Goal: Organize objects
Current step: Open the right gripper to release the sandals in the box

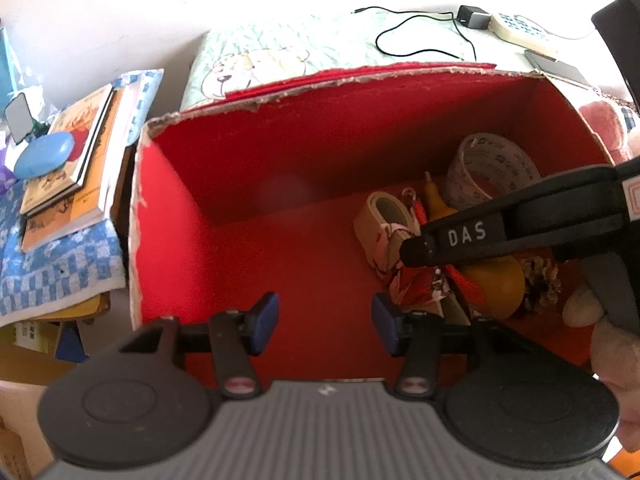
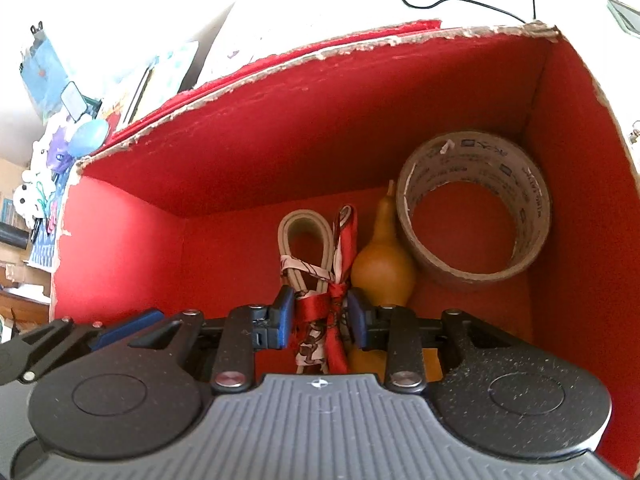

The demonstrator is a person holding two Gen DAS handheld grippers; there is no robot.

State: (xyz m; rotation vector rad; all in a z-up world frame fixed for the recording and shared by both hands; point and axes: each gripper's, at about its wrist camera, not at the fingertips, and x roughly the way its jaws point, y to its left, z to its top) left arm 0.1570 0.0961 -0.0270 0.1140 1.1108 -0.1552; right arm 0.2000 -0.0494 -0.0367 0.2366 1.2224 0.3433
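Note:
A red cardboard box [image 1: 360, 76] with a torn rim [image 2: 320, 56] holds a tape roll [image 2: 472, 152], a yellow gourd [image 2: 380, 268] and a looped grey cable tied with a red patterned ribbon [image 2: 308, 236]. My right gripper [image 2: 319, 316] reaches down into the box. Its blue pads stand just beside the ribbon knot on either side, open. In the left wrist view the right gripper's black fingers [image 1: 440, 240] lie over the bundle [image 1: 384, 224], near the gourd [image 1: 496, 284] and tape roll [image 1: 500, 160]. My left gripper [image 1: 324, 320] hangs open over the bare red floor, with nothing between its pads.
A pine cone [image 1: 540, 284] and a pale round thing [image 1: 580, 308] lie in the box's near right corner, by a hand [image 1: 616, 360]. Left of the box, stacked books [image 1: 68, 160] and a blue case [image 1: 44, 156] rest on a checked cloth [image 1: 52, 272]. Behind lie a charger [image 1: 472, 18] and a keypad device [image 1: 520, 32].

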